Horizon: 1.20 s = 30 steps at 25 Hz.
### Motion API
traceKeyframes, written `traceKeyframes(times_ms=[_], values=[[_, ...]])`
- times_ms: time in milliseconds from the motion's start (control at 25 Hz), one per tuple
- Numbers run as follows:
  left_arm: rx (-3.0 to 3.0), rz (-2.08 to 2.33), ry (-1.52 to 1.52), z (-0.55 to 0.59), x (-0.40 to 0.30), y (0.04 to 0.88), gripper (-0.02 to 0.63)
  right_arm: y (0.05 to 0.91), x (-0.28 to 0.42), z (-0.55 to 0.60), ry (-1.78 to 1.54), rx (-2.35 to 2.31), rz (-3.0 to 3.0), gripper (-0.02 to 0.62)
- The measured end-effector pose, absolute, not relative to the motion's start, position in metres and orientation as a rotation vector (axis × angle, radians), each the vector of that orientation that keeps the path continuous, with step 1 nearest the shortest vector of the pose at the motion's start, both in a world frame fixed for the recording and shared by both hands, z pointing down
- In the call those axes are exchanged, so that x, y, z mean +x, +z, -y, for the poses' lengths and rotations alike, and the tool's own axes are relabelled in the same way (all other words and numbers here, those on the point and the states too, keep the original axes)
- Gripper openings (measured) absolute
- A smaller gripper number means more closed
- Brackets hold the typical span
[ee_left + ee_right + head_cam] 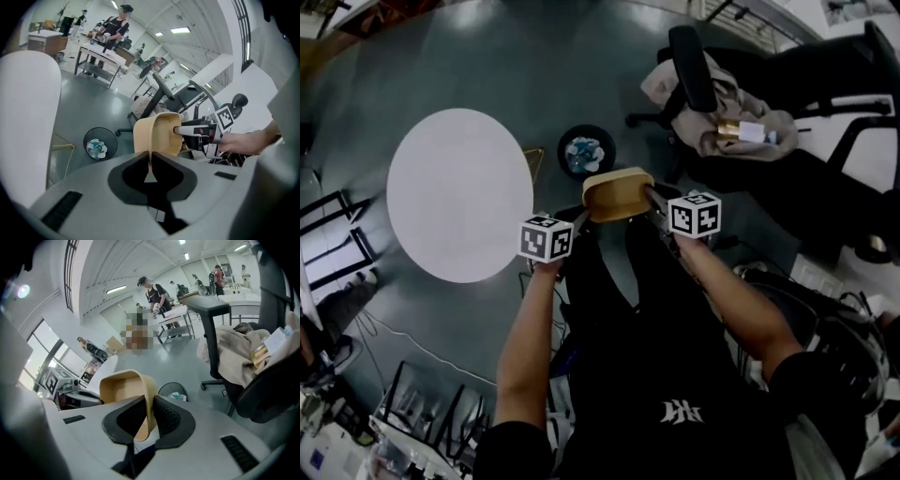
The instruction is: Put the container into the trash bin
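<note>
Container (618,192) carried in mid-air between two tongs, above the grey floor and just short of the bin (586,153), which stands beside a round white counter (459,192). The left tongs (150,164) are pinched narrow on the thin edge of one end wall. The right tongs (149,420) are closed on the opposite wall, with a ribbed black pad on either face.

Step in hand, as judged: bringing the container over the bin mouth. Both grips should stay even, so that the light shell neither twists nor slips. The container should be centred over the opening before it is lowered. Since it looks about as long as the mouth is wide, tipping one end down first may ease entry. The two tongs should then let go together, close above the waste.

Materials: the container is tan and matt, seemingly moulded fibre or card. It is a shallow trough with rounded corners and a thin wall, likely to flex under a hard pinch. The bin is round, dark and open-topped, and holds crumpled white and bluish waste. The floor is smooth with a faint sheen
</note>
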State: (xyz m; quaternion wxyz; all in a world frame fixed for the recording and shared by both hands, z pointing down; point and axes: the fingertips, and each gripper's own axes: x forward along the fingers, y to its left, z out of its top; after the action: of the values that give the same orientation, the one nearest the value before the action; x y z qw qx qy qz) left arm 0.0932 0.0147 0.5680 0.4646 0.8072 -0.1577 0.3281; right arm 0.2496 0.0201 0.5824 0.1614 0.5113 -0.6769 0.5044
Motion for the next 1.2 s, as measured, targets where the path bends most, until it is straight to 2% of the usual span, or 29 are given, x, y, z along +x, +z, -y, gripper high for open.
traceKeyframes(times_ms=[520, 1200], values=[[1.821, 0.780, 0.631, 0.010, 0.086, 0.668, 0.018, 0.679, 0.241, 0.034, 1.366, 1.163, 2.005, 0.069], [1.706, 0.961, 0.594, 0.034, 0.078, 0.827, 0.017, 0.839, 0.229, 0.078, 1.272, 1.110, 1.997, 0.066]])
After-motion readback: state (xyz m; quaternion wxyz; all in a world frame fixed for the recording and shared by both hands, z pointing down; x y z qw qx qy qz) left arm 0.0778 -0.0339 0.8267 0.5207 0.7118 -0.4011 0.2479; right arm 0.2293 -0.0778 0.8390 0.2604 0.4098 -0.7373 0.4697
